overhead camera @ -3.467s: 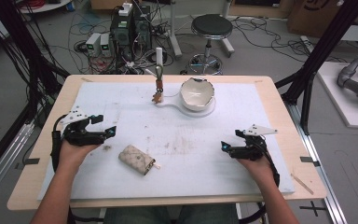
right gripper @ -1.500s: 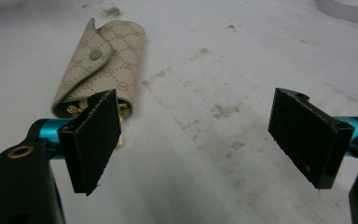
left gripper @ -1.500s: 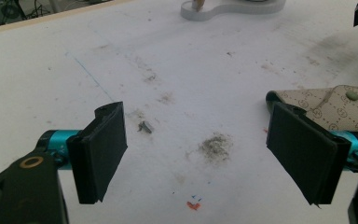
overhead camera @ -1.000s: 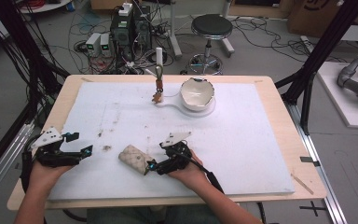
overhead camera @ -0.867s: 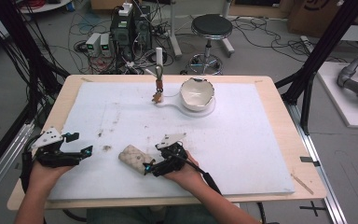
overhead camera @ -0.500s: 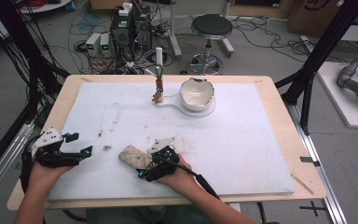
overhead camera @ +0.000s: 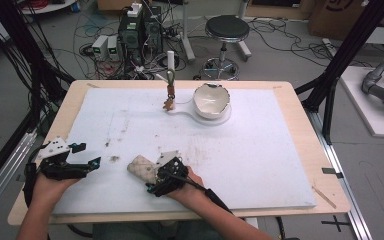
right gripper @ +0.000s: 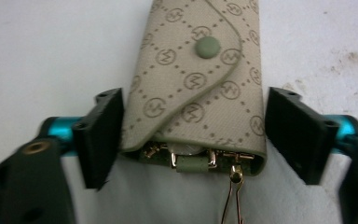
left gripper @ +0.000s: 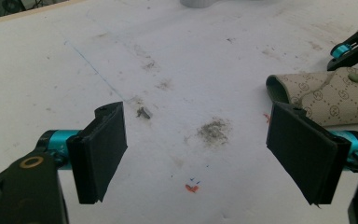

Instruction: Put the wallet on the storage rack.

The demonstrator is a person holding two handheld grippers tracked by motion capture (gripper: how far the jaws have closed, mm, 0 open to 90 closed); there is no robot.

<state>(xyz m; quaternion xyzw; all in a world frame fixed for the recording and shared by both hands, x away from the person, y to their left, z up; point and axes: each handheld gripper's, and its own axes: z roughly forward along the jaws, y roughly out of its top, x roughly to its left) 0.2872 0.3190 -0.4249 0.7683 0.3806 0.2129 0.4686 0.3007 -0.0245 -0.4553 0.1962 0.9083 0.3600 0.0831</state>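
Your right gripper (right gripper: 193, 140) has just been closing, jaws flanking but not yet pinching the beige monogrammed fabric key pouch (right gripper: 200, 88) at the white mat's (overhead camera: 260, 165) six o'clock; squeeze next, then lift.

A grey floor (overhead camera: 280, 55) lies beyond the wooden surface (overhead camera: 300, 115). At twelve o'clock stands a black stool (overhead camera: 226, 30); at eleven, what look like computer boxes (overhead camera: 140, 30) amid tangled cables (overhead camera: 95, 50). Black frame posts (overhead camera: 345, 55) flank both sides.

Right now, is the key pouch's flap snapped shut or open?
Shut: the flap lies flat over the key pouch with its green snap seated. Gold hardware shows at the open bottom end.
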